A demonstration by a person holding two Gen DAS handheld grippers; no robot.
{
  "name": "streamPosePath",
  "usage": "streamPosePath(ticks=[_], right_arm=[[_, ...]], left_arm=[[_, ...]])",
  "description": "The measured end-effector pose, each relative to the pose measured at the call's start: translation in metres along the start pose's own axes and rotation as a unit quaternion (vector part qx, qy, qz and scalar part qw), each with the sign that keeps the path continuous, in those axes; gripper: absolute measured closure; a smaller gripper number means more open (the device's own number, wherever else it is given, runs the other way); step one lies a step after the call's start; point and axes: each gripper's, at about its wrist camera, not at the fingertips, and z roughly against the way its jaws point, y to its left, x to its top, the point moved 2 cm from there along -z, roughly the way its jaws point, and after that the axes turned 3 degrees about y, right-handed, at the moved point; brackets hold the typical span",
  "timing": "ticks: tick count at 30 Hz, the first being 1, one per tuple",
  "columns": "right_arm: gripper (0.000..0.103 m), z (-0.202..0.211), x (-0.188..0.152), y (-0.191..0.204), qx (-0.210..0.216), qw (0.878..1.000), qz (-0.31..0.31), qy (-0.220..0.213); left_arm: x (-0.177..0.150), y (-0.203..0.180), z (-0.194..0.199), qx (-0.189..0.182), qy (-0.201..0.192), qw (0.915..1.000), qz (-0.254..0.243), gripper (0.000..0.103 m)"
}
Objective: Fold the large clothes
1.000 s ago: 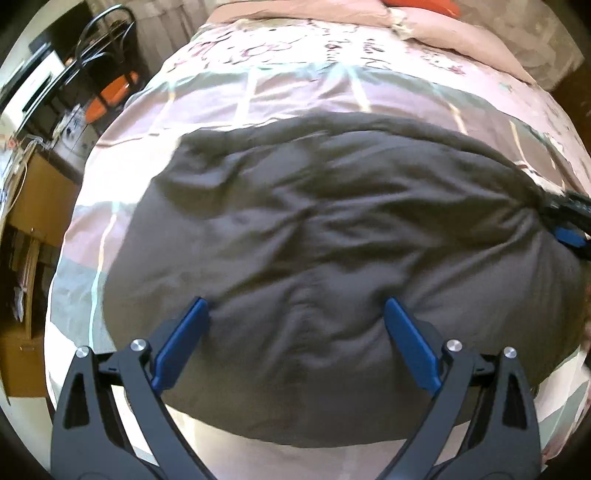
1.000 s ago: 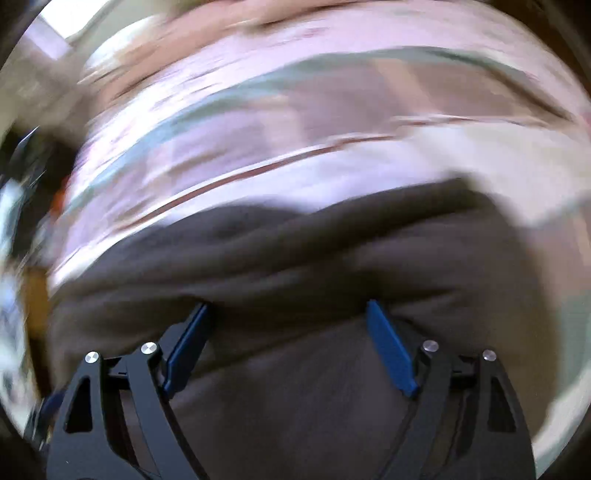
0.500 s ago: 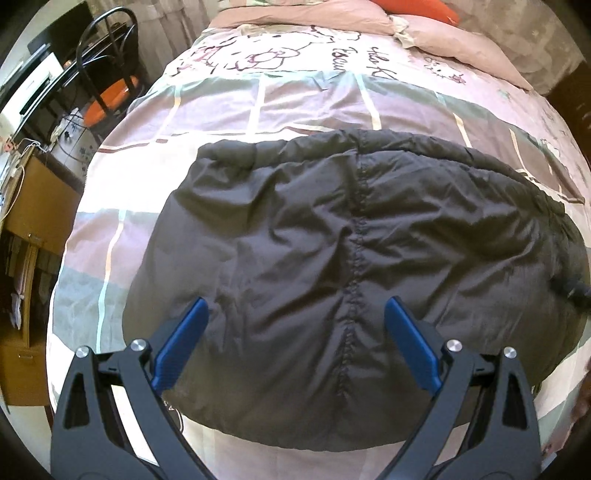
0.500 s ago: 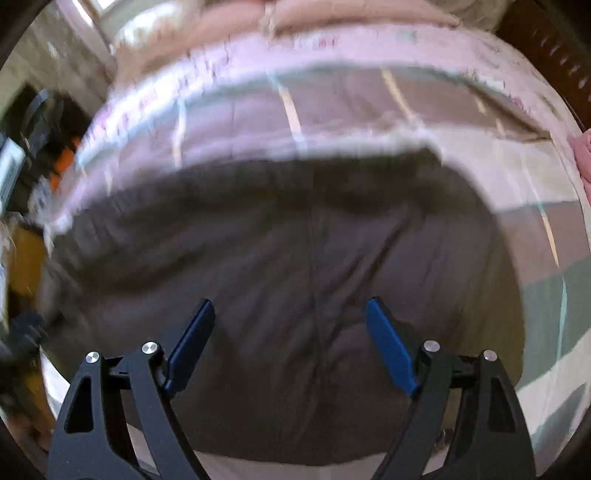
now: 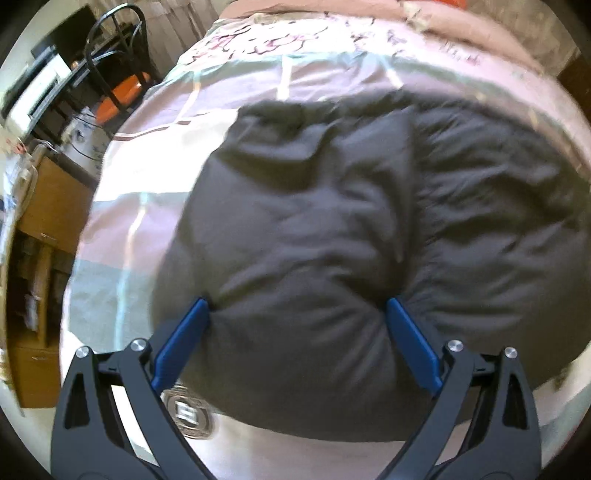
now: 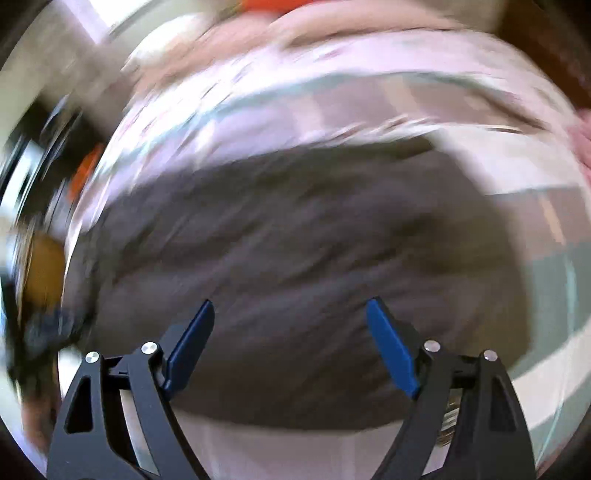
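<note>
A large dark grey padded garment [image 5: 351,206] lies folded into a rounded block on the pink and grey patterned bed. My left gripper [image 5: 297,308] is open, its blue fingers [image 5: 184,339] pressed down into the near edge of the garment, which bulges between them. A round silver logo patch [image 5: 188,410] shows at the near left corner. In the right wrist view the same garment [image 6: 295,240] is blurred by motion. My right gripper [image 6: 290,308] is open above its near part and holds nothing.
The bedspread [image 5: 155,173] extends around the garment, with pillows [image 5: 480,29] at the far end. Left of the bed stand a wooden cabinet [image 5: 48,206] and a black chair with an orange seat [image 5: 122,92].
The left gripper has moved down and forward, its fingers now pressing into the garment's near edge. The right wrist view has swung and is blurred again; both grippers stay open.
</note>
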Motion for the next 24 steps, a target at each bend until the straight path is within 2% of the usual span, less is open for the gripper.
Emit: streamPosePath(ticks=[2,3,5,7,8,9,10,11,12,13,14,15,18,21,24], right_arm=[[0.018,-0.013,-0.016,0.001,-0.033,0.999,0.021,0.017],[0.015,-0.014,-0.019,-0.008,-0.038,0.999,0.007,0.019],[0.014,-0.013,-0.026,-0.062,-0.063,0.995,-0.075,0.018],[0.014,-0.009,-0.033,-0.112,-0.102,0.983,-0.153,0.023],[0.014,-0.004,-0.039,-0.135,-0.108,0.975,-0.194,0.025],[0.014,0.002,-0.045,-0.152,-0.107,0.967,-0.228,0.026],[0.014,0.010,-0.048,-0.159,-0.127,0.962,-0.241,0.024],[0.014,0.016,-0.048,-0.157,-0.144,0.960,-0.238,0.018],[0.014,0.027,-0.047,-0.148,-0.143,0.964,-0.224,-0.004],[0.014,0.037,-0.044,-0.133,-0.119,0.972,-0.203,-0.028],[0.014,0.044,-0.043,-0.112,-0.104,0.978,-0.177,-0.041],[0.014,0.045,-0.042,-0.097,-0.096,0.982,-0.158,-0.037],[0.014,0.056,-0.033,-0.051,-0.034,0.991,-0.121,-0.041],[0.014,0.084,-0.039,-0.016,-0.045,0.994,-0.082,-0.056],[0.011,0.115,-0.038,0.005,-0.060,0.993,-0.066,-0.071]], left_arm=[[-0.003,0.012,-0.007,0.031,-0.002,0.9995,-0.005,0.002],[-0.005,0.020,-0.010,0.044,0.002,0.9990,-0.001,0.002],[-0.008,0.041,-0.016,0.054,0.013,0.9982,0.024,0.002],[-0.011,0.061,-0.019,0.060,0.019,0.9967,0.051,0.002],[-0.012,0.068,-0.017,0.069,0.018,0.9956,0.061,0.002],[-0.013,0.071,-0.015,0.078,0.015,0.9946,0.066,0.002],[-0.013,0.073,-0.011,0.087,0.012,0.9936,0.071,0.002],[-0.014,0.074,-0.004,0.097,0.007,0.9922,0.079,0.002],[-0.016,0.072,0.006,0.099,-0.002,0.9911,0.088,0.002],[-0.018,0.070,0.014,0.092,-0.012,0.9912,0.094,0.002],[-0.020,0.062,0.025,0.072,-0.025,0.9925,0.095,0.002],[-0.022,0.052,0.032,0.058,-0.026,0.9941,0.088,0.002],[-0.029,0.022,0.059,0.009,-0.023,0.9973,0.069,0.002],[-0.037,-0.009,0.100,-0.031,-0.038,0.9975,0.052,0.002],[-0.043,-0.030,0.137,-0.054,-0.047,0.9963,0.047,0.002]])
